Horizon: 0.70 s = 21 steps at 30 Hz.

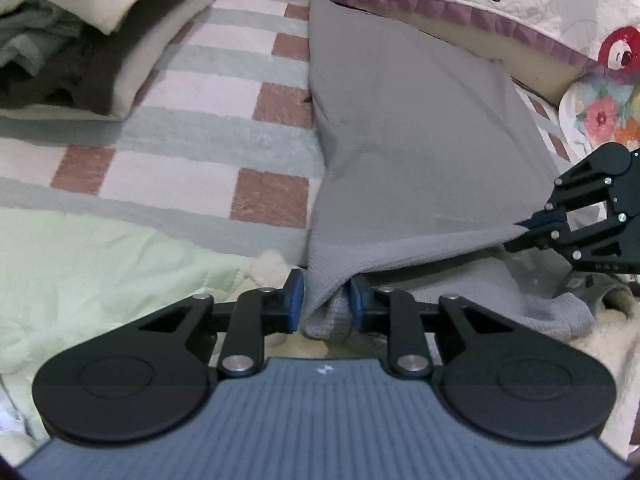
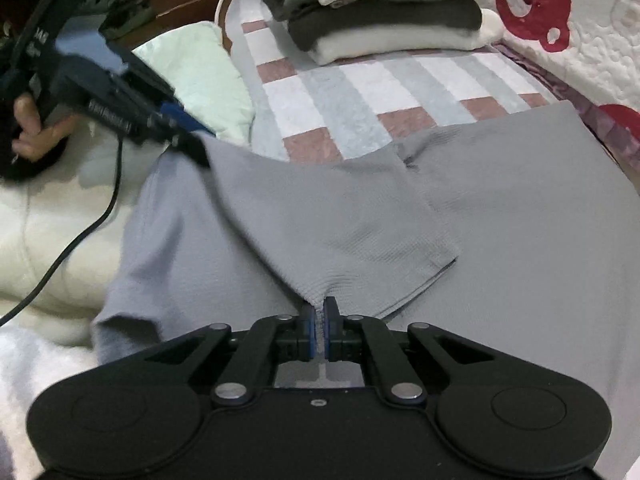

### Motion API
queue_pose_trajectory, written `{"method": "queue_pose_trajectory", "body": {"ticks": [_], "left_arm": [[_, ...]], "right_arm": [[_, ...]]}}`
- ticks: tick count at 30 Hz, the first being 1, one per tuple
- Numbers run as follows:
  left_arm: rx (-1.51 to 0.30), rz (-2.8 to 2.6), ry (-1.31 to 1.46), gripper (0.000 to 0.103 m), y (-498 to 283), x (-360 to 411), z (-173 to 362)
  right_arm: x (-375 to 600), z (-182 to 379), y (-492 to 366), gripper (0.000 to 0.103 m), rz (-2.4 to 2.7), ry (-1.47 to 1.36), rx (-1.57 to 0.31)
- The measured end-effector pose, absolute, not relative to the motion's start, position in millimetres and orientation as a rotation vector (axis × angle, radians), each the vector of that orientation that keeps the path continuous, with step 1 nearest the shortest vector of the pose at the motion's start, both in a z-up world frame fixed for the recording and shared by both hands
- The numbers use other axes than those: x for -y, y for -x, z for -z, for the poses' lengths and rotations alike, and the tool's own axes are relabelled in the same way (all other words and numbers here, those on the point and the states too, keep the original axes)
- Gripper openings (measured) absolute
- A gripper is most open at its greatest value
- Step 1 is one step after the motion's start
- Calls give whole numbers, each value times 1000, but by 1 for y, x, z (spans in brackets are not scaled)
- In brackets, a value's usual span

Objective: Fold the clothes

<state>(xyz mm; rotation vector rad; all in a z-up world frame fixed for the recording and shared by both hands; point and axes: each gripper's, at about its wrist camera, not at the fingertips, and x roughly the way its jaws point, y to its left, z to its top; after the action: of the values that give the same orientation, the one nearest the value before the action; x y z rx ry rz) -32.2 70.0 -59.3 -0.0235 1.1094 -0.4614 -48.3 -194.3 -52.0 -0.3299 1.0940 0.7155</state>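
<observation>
In the left wrist view, we see our left gripper [image 1: 325, 300] pinching a bunched corner of the grey garment [image 1: 400, 120]. Its blue pads [image 1: 295, 300] sit on each side of the cloth, with a fat wad between them. The grey garment stretches away from us over the checked blanket [image 1: 192, 92] on the bed. On the right side of this view, our right gripper [image 1: 532, 228] bites another spot on the same edge, so the cloth hangs tight between the two. A stack of folded clothes [image 1: 80, 40] sits far off at the top left.

In the right wrist view, our right gripper [image 2: 319, 332] is squeezed nearly closed on a thin bit of grey edge. A flap of the grey garment [image 2: 520, 208] is lifted and lies over the flat part below it. The left gripper [image 2: 188, 140] holds the other end of that flap, and a hand [image 2: 28, 128] grips its handle. A black cable [image 2: 80, 240] hangs down from it. The stack of folded clothes [image 2: 384, 12] waits at the top.

What could go wrong? The right gripper holds only a tiny bit of cloth, so a hard pull could make it slip out. If one gripper goes faster than the other, the fold could land crooked or bunch up. The cable could also drag on the soft cloth and mess it up.
</observation>
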Motion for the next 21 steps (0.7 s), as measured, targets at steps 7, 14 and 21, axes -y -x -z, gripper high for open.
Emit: {"method": "queue_pose_trajectory", "body": {"ticks": [7, 14, 21], "left_arm": [[-1080, 421, -83, 22, 41, -58, 61], [-1049, 320, -89, 22, 46, -64, 60], [-1034, 316, -69, 23, 47, -67, 55]], "right_arm": [[187, 67, 58, 6, -700, 351, -1107], [179, 49, 67, 6, -741, 319, -1055], [177, 55, 71, 7, -719, 359, -1066]]}}
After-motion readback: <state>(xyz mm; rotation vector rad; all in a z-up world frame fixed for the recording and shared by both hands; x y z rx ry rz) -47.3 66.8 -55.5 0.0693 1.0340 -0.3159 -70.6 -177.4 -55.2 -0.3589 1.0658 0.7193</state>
